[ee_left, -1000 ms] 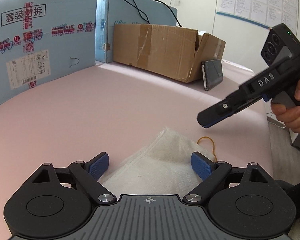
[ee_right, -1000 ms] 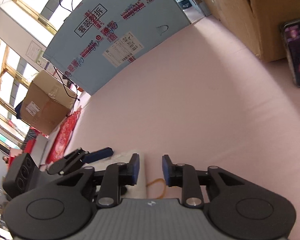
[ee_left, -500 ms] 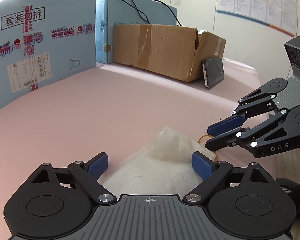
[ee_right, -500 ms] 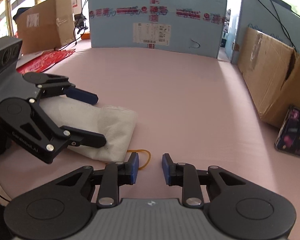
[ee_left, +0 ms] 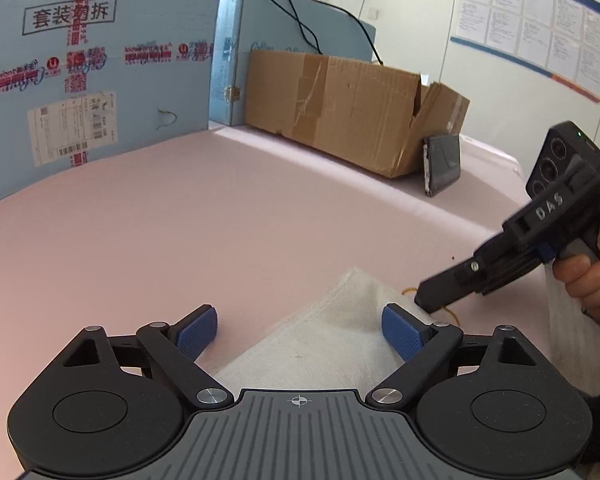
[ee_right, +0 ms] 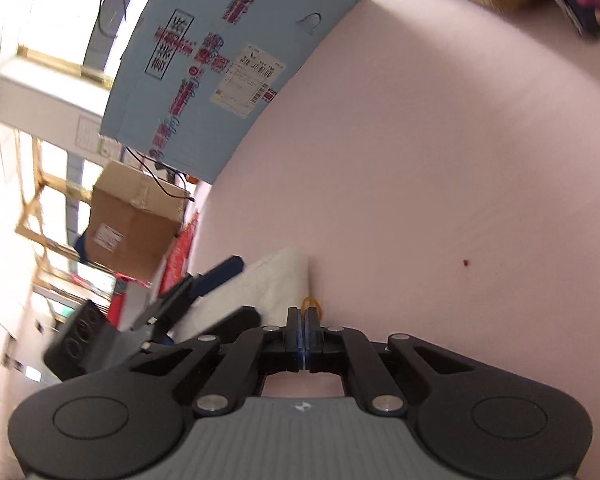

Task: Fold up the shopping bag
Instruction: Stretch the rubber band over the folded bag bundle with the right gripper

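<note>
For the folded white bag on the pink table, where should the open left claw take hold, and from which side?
Grip the folded white bag at the thick end nearest the left claw, coming in low and straight ahead. The bag lies flat between its wide-open pads, so one should slide under that edge. Avoid its far right corner: the right claw, shut, sits there beside the rubber band.

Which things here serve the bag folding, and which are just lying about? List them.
For the job: white shopping bag; yellow rubber band; left gripper, open over the bag; right gripper, shut on the band.

Lying about: brown cardboard box; blue carton; dark slab leaning on the box.
</note>
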{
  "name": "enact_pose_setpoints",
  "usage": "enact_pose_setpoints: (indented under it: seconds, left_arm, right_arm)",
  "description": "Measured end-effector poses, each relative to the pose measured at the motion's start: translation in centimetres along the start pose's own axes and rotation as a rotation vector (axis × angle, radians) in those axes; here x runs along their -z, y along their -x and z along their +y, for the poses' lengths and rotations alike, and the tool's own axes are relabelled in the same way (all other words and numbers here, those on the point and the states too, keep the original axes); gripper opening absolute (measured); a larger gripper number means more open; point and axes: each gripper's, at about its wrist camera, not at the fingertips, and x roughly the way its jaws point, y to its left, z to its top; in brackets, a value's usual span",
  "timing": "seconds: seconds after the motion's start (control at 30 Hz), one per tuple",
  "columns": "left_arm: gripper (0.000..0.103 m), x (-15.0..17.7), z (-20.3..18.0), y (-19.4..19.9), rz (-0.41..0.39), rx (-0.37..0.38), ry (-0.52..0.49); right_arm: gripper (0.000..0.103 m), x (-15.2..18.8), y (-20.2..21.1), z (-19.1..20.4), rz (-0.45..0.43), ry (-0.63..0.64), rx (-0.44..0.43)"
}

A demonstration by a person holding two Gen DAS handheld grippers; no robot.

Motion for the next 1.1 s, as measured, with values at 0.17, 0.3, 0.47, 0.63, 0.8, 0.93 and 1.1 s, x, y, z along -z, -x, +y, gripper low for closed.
enact_pose_setpoints:
  seconds: [0.17,0.3,0.47,0.63,0.8,0.93,1.1]
  left_arm:
    - [0.073,0.1,-0.5,0.1,-0.006,0.02,-0.037]
    - [0.07,0.1,-0.5,0.1,-0.007,0.029,-0.04]
    - [0.07,0.3,-0.7,0.1,-0.007,0.03,-0.039]
    - [0.07,0.3,-0.9,0.2,-0.008,0.027,-0.042]
    - [0.07,0.4,-0.8,0.3,-0.008,0.025,-0.046]
    - [0.07,0.4,-0.7,0.3,-0.008,0.026,-0.047]
    - [0.07,0.4,-0.6,0.3,-0.007,0.027,-0.046]
  right_arm:
    - [0.001,-0.3,-1.5,-0.2,0.018,-0.074,-0.054]
    - [0.001,-1.5,-2.7,-0.1,0.023,-0.101,-0.035]
    - [0.001,-2.0,-3.7,0.0,0.012,-0.148,-0.04]
    - [0.001,-2.5,-4.5,-0.9,-0.006,-0.245,-0.057]
    - [0.002,-5.5,-4.9,0.5,0.028,-0.145,0.08]
    - [0.002,-8.1,-6.7,1.3,0.152,-0.068,0.142]
    - [0.003,-10.0,-9.9,4.3,0.298,0.118,0.215]
